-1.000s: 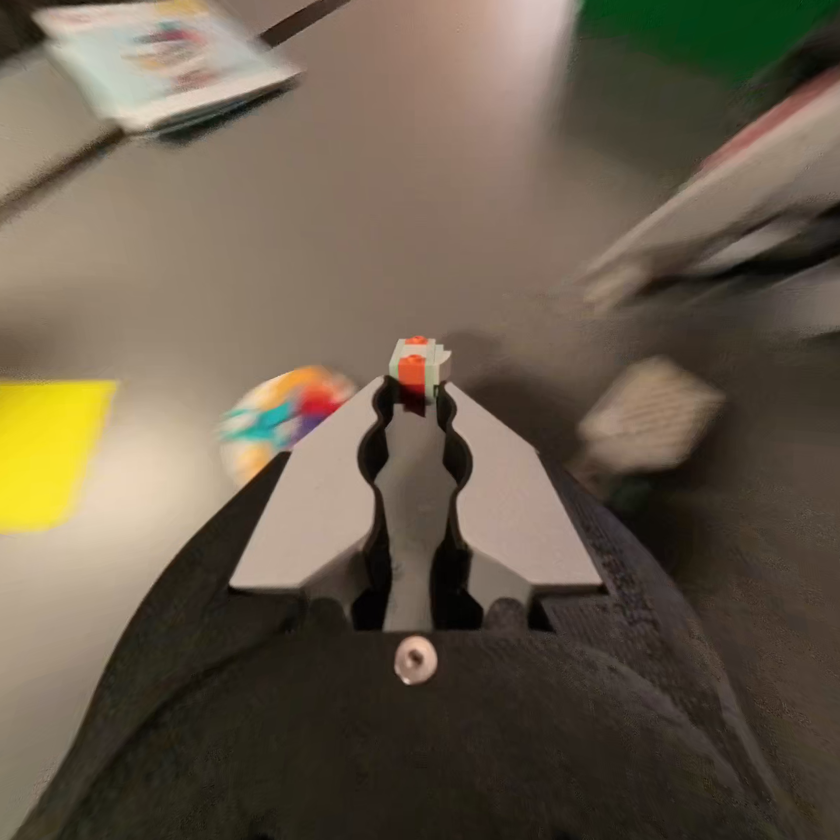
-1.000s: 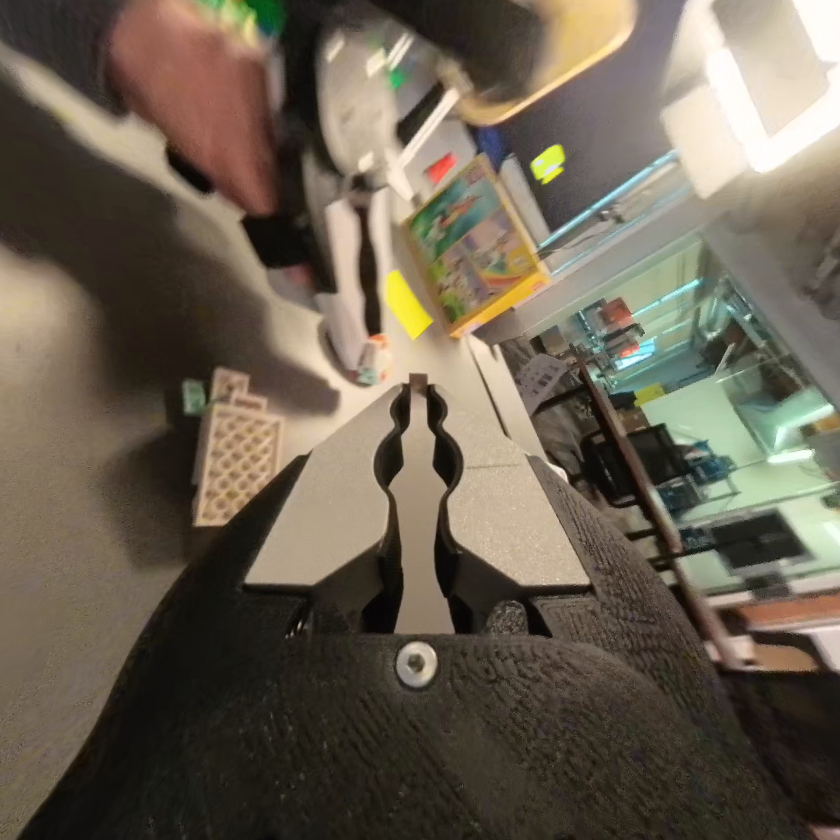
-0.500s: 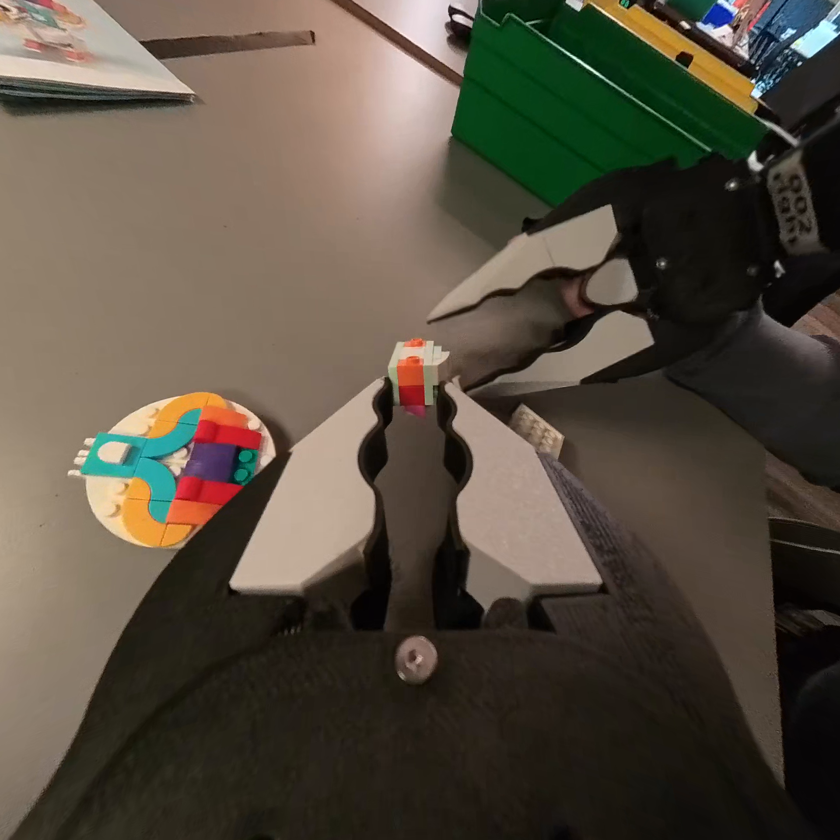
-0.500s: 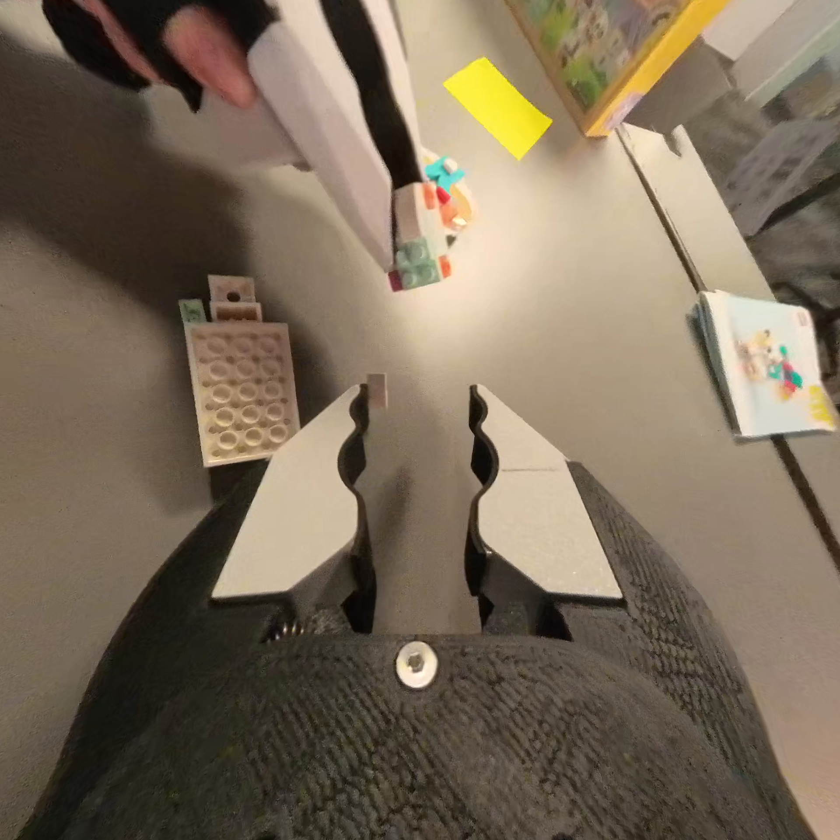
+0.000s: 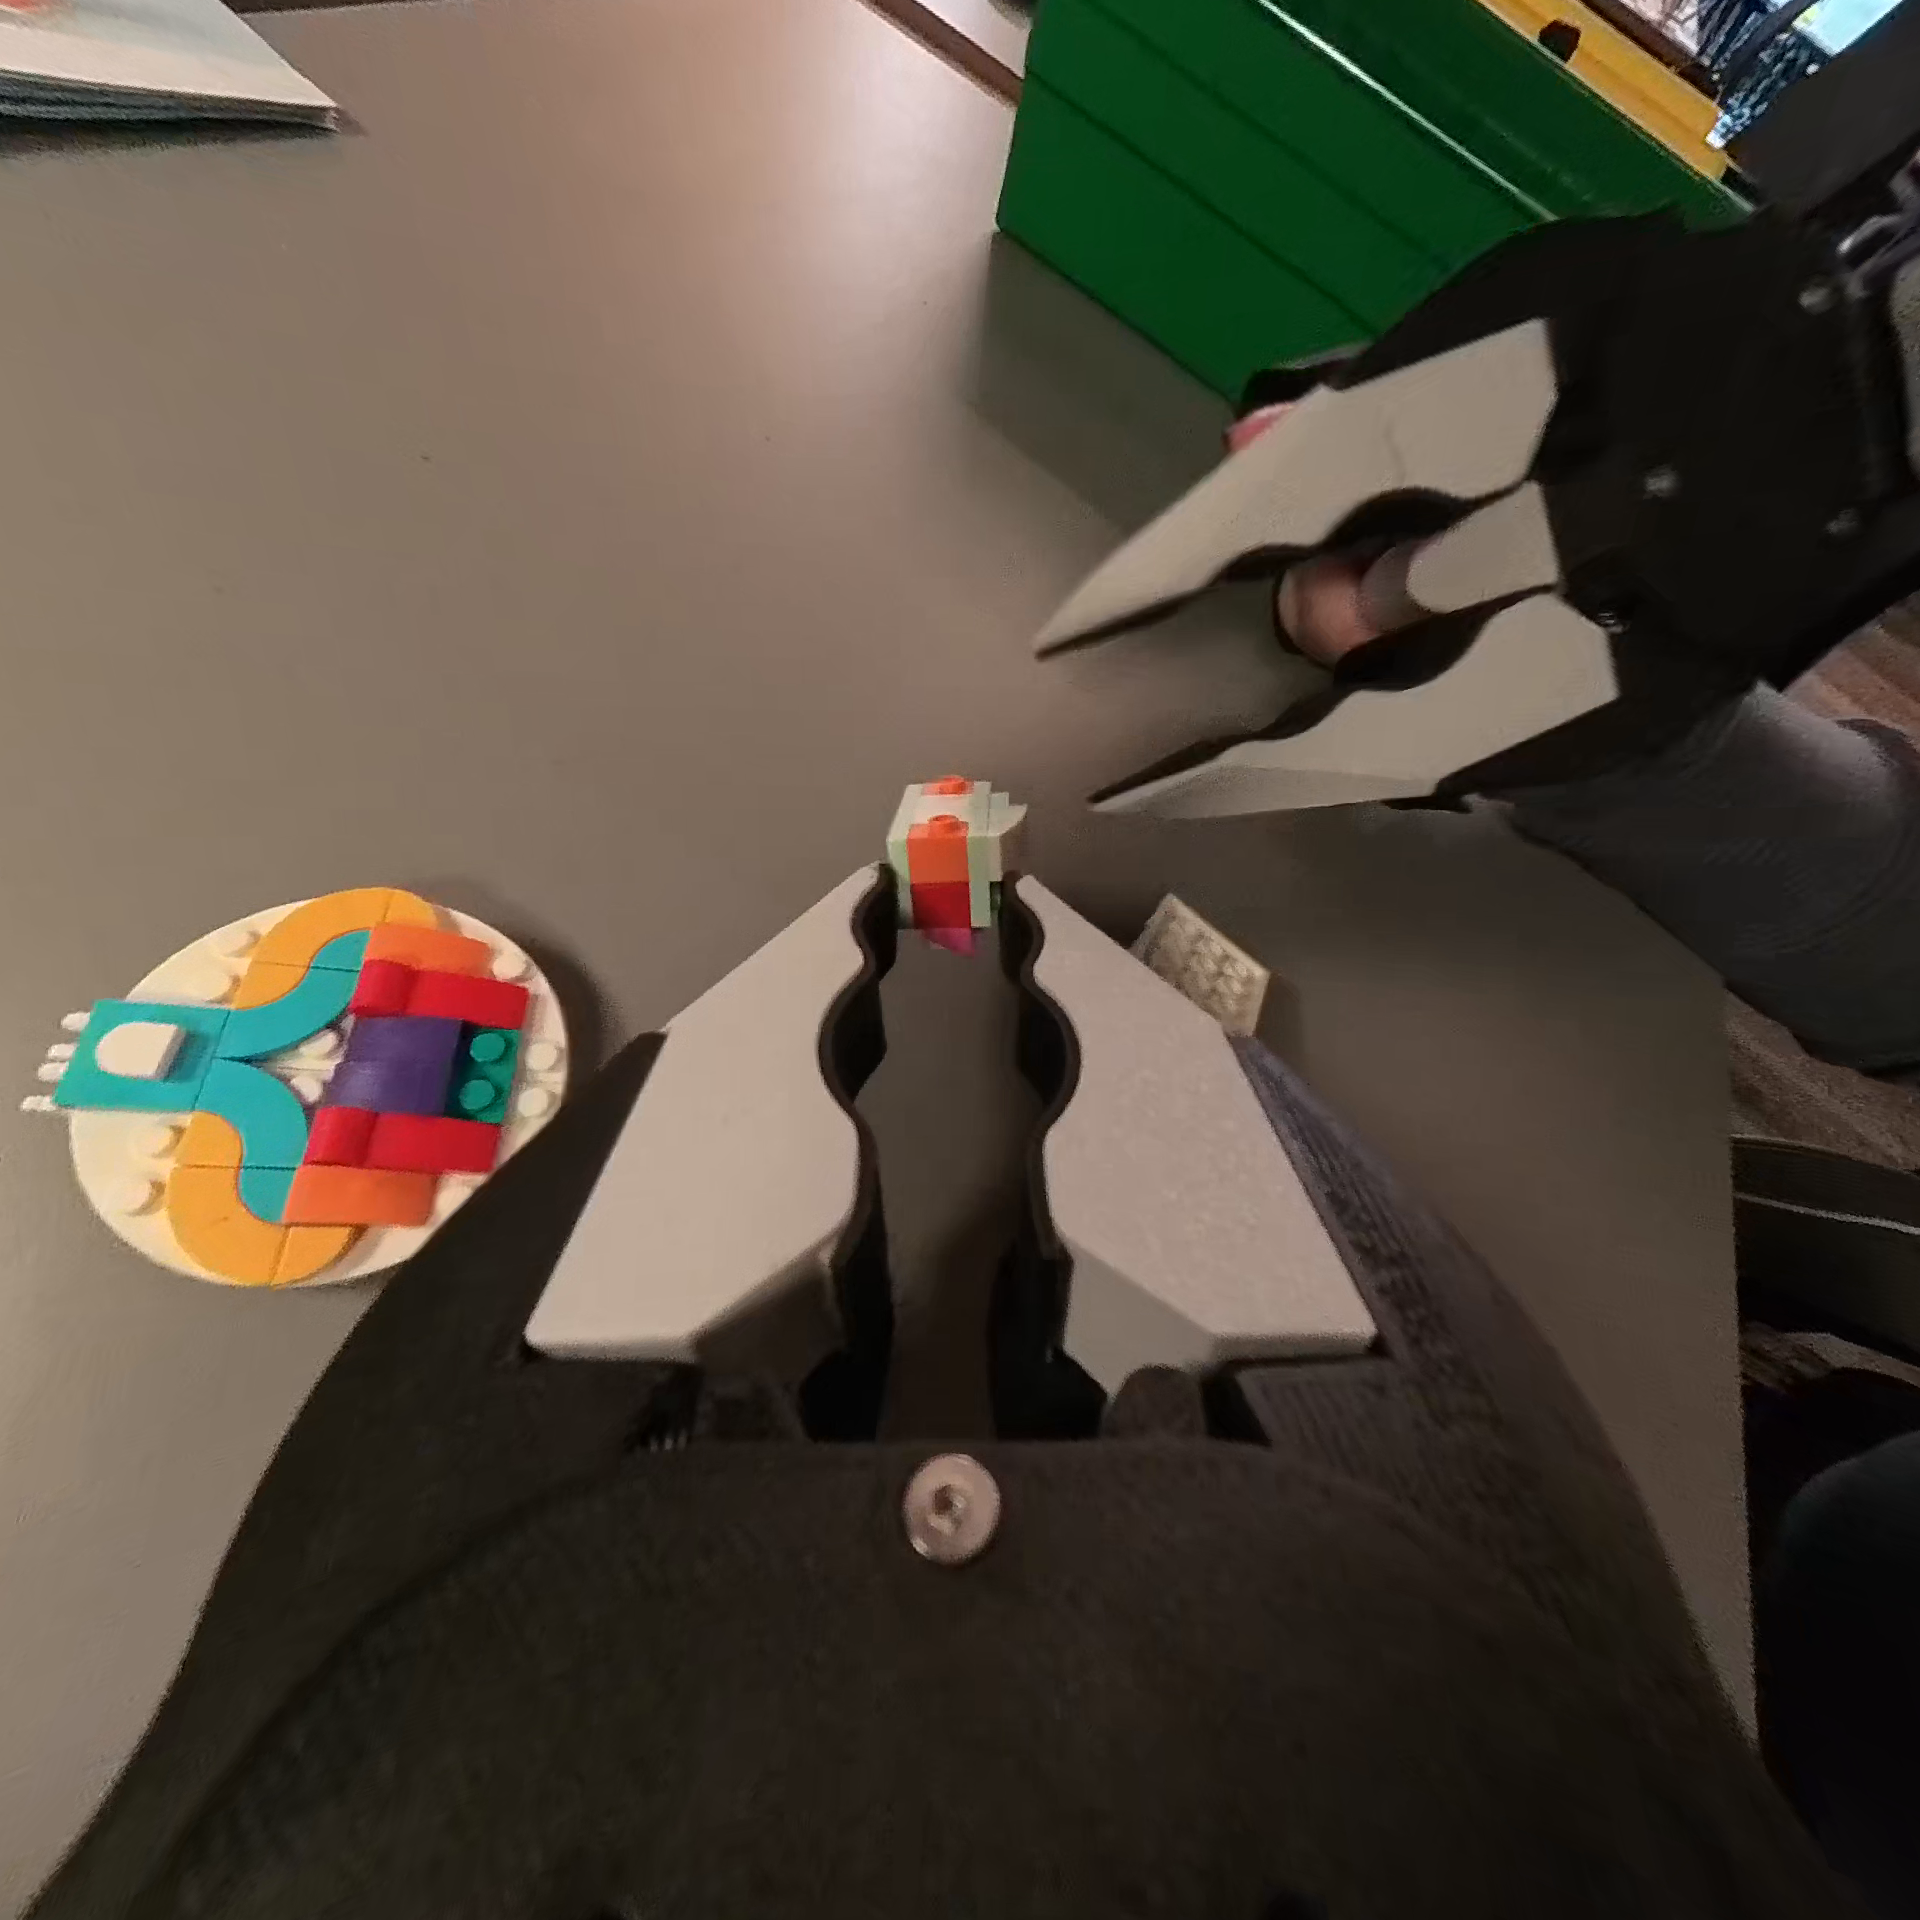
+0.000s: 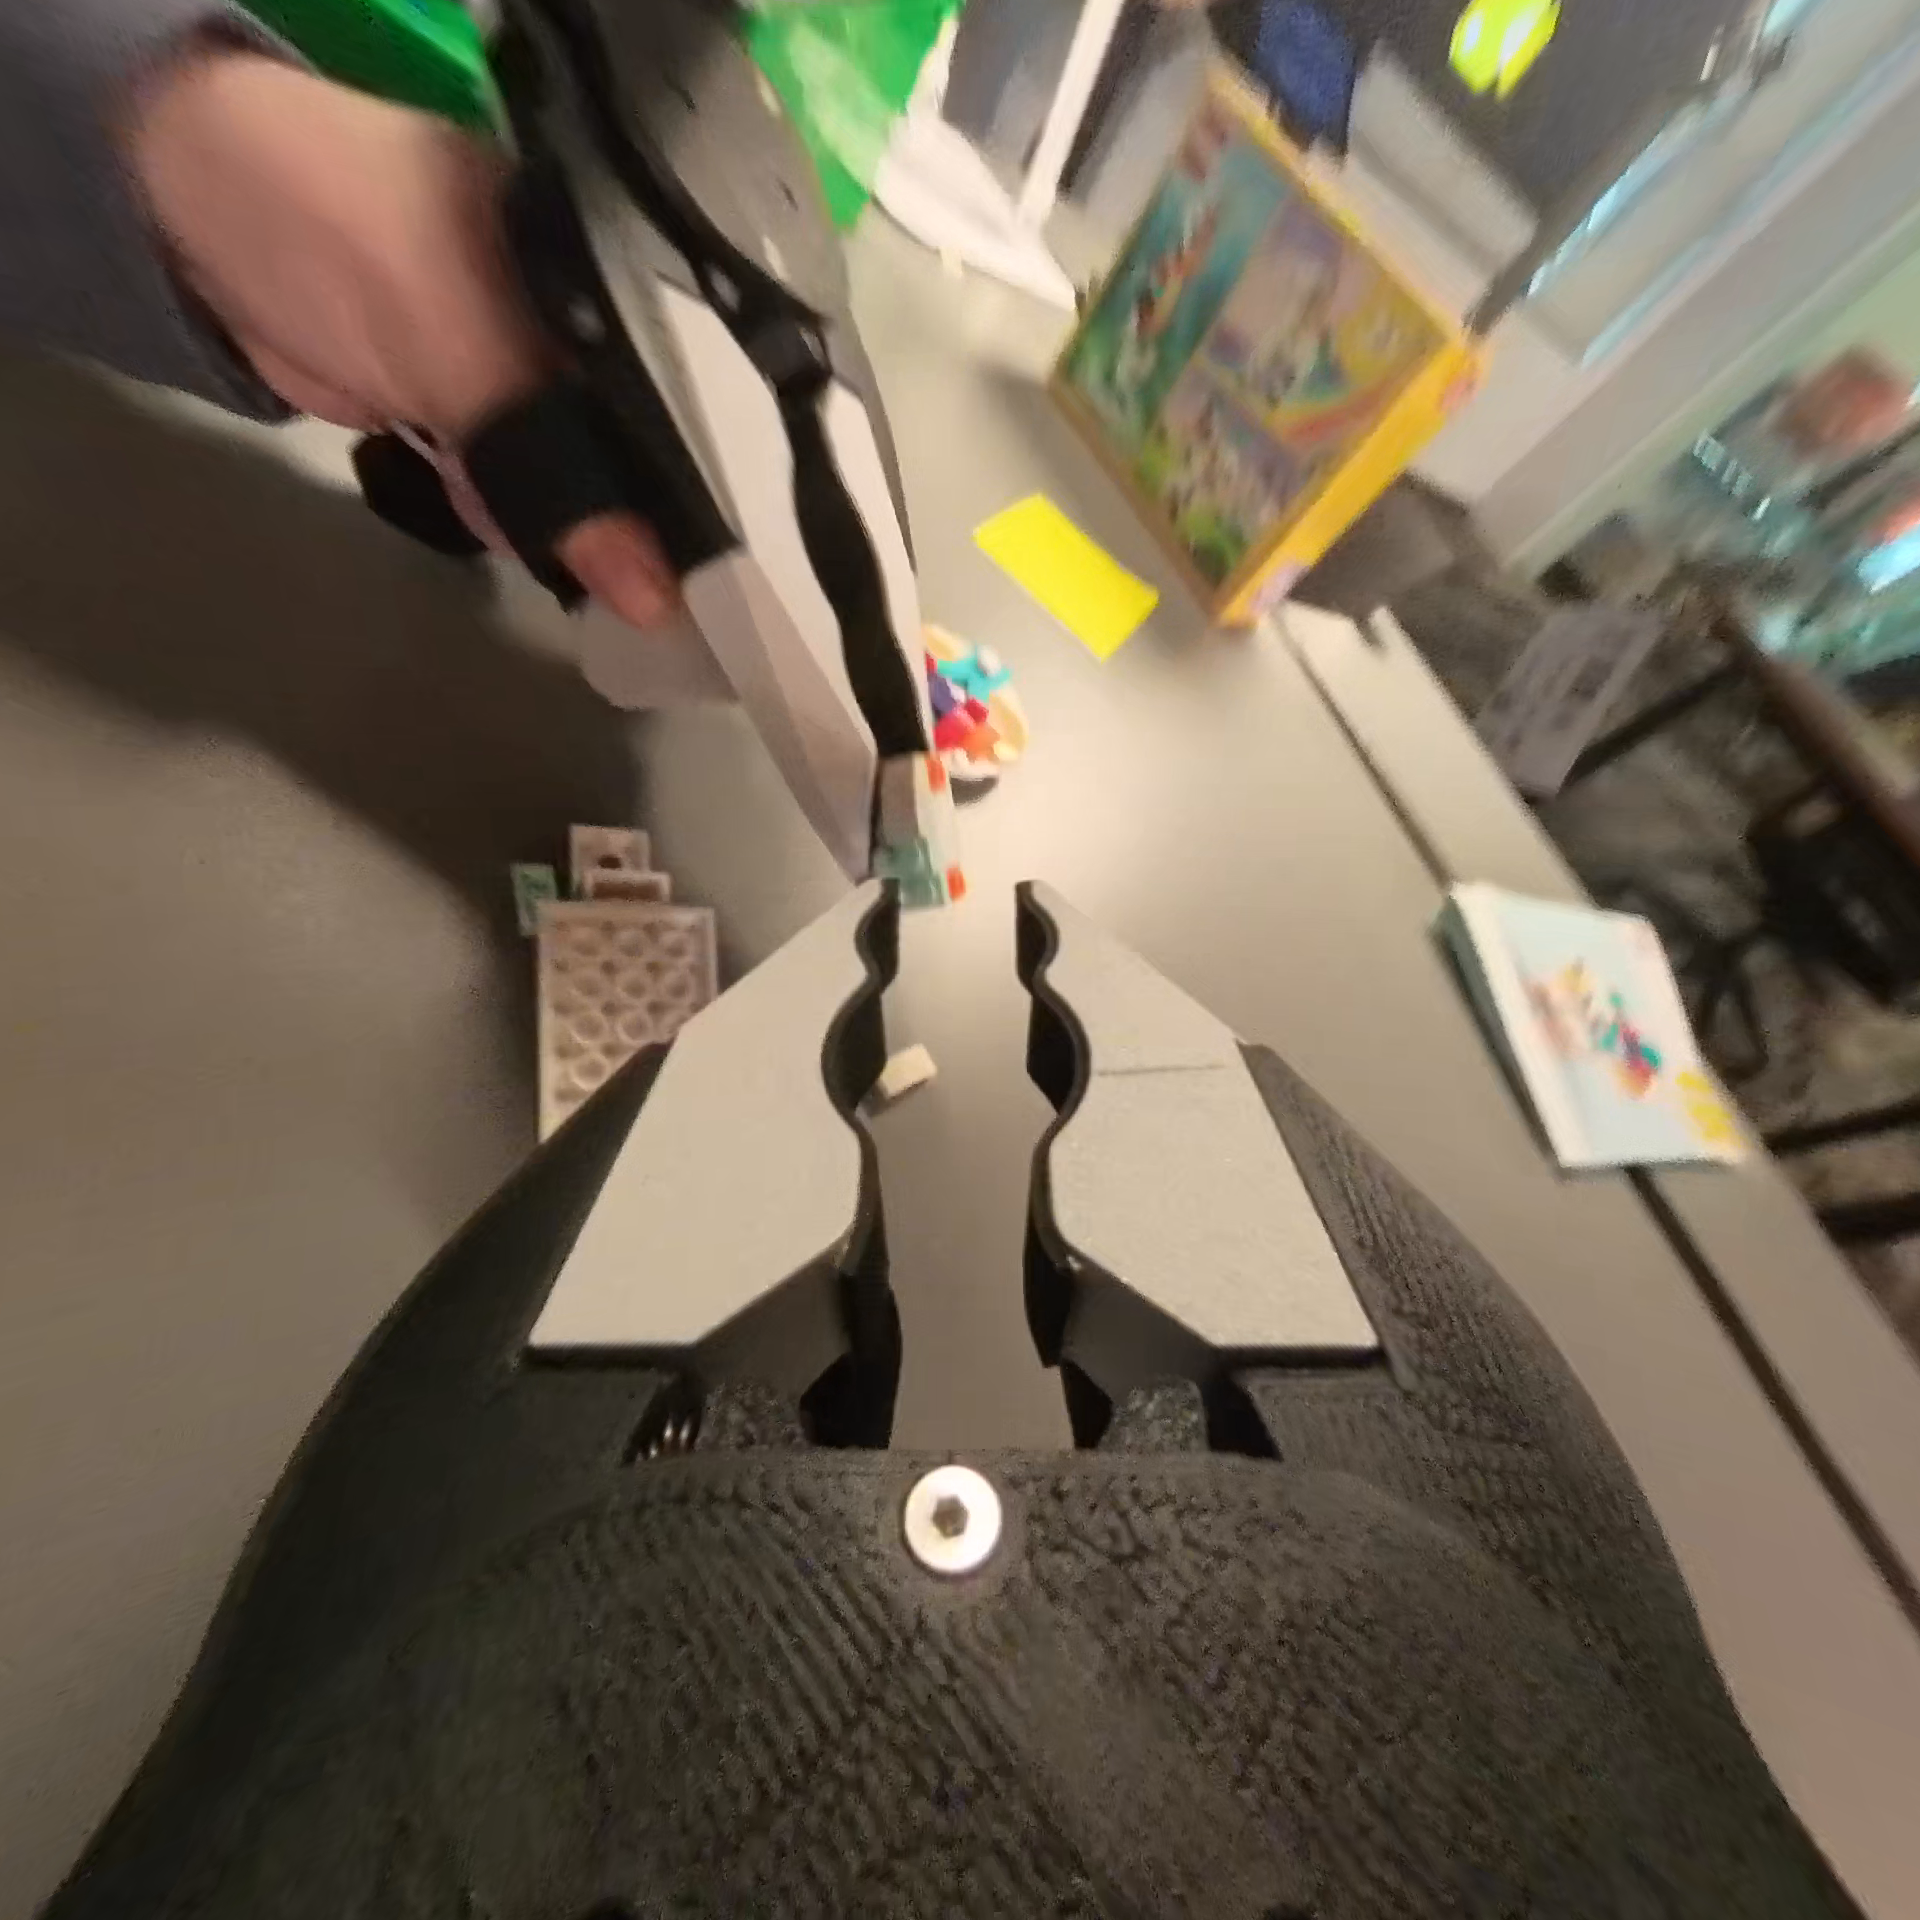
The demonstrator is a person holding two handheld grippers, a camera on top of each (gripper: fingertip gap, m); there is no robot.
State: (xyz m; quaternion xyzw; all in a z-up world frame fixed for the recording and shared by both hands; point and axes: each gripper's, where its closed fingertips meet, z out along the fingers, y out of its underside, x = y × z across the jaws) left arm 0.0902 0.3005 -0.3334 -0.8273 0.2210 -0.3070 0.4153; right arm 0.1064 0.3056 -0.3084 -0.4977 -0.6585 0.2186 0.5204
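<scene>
Above the grey desk (image 5: 520, 468), the left gripper (image 5: 948, 902) has its jaws clamped on a small brick block (image 5: 951, 857) of pale green, orange and red. Just beside it, the right gripper (image 6: 954, 902) hangs with jaws parted and nothing between them; a tiny white piece (image 6: 906, 1070) lies on the desk below. Left of the block sits a round colourful brick model (image 5: 301, 1081). A white studded plate (image 6: 623, 987) lies near, a green bin (image 5: 1299, 177) beyond

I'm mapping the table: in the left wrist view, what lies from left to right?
Round white brick plate with colourful tiles → small pale-green and orange brick block in the left gripper → open right gripper.
</scene>
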